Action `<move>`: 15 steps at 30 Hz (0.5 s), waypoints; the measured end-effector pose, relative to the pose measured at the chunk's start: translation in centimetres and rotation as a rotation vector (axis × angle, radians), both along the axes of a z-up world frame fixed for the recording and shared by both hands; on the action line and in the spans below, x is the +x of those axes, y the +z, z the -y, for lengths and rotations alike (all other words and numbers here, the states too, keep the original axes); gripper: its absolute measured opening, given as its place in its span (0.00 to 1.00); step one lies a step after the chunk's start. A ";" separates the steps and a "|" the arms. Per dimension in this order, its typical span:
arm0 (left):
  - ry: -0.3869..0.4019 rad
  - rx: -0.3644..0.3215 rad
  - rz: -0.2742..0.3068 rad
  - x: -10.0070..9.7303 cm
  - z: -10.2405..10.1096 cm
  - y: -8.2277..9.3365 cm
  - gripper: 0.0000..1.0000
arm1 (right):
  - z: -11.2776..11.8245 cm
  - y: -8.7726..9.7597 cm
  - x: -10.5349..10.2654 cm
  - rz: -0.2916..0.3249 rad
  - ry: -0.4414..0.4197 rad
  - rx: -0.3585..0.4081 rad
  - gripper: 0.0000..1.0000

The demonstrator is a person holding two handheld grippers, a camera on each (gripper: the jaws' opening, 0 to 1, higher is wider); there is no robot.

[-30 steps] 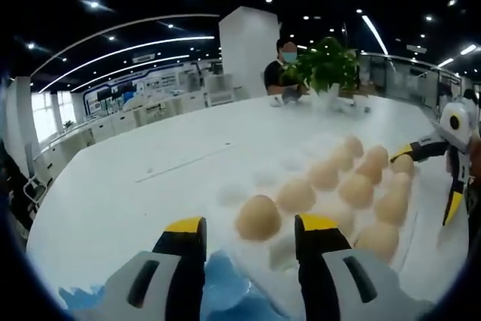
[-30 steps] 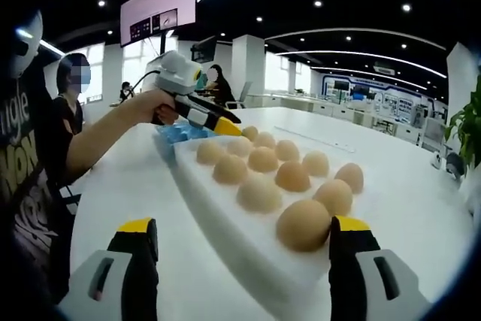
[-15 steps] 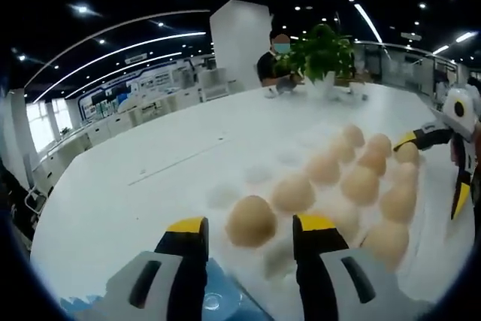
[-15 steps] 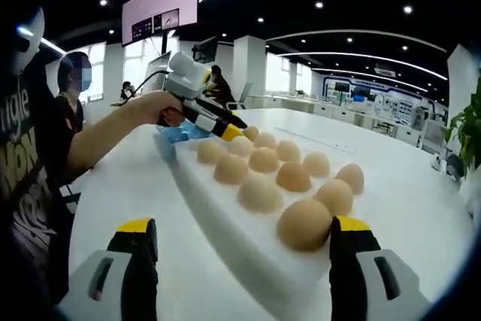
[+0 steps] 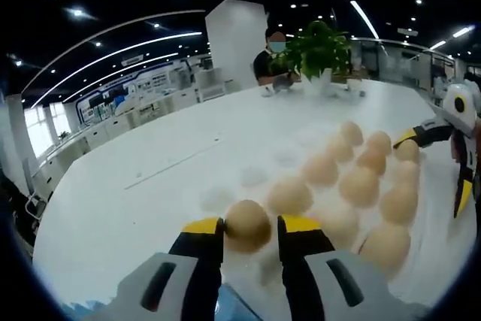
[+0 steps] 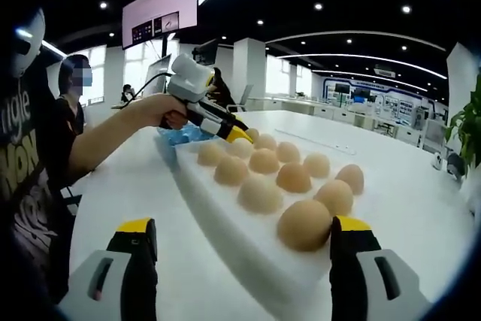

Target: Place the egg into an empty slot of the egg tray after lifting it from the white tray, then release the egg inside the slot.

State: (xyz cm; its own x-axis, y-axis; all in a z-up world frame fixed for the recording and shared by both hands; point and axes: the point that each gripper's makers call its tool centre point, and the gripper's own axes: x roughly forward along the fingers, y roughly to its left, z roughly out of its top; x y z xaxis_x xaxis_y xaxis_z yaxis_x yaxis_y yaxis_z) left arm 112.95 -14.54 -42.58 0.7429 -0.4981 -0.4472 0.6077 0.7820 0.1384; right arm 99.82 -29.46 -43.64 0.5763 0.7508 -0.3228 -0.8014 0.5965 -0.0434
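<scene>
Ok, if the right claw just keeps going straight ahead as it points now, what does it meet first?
Probably the near corner of the white tray. It lies between the two open jaws of the right claw, and the closest egg sits by the right jaw tip. Depth is hard to judge through the fisheye.

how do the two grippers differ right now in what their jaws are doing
The left gripper has its jaws drawn in against an egg at the near corner of the white tray; the right gripper has its jaws spread wide, gripping nothing. The left one sits over the tray; the right one straddles the tray's end. Both have yellow-tipped black jaws.
</scene>
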 end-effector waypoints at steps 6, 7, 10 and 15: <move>0.000 0.021 0.009 0.1 -0.2 0.0 0.24 | 0.0 0.0 0.0 0.002 0.001 -0.005 1.00; -0.005 0.017 0.006 0.1 -0.2 0.0 0.24 | 0.0 0.0 -0.1 0.003 0.001 -0.007 1.00; -0.008 0.014 0.003 0.1 -0.3 0.0 0.24 | 0.0 -0.1 -0.1 0.005 0.001 -0.009 1.00; -0.011 0.016 0.003 0.0 -0.3 0.0 0.24 | 0.0 -0.1 -0.1 0.009 0.003 -0.015 1.00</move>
State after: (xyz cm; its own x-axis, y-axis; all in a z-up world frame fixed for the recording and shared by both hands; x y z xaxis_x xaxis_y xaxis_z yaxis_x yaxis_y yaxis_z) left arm 112.98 -14.22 -42.63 0.7387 -0.4993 -0.4528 0.6160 0.7727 0.1528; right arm 99.70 -29.46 -43.73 0.5769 0.7476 -0.3291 -0.8028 0.5933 -0.0597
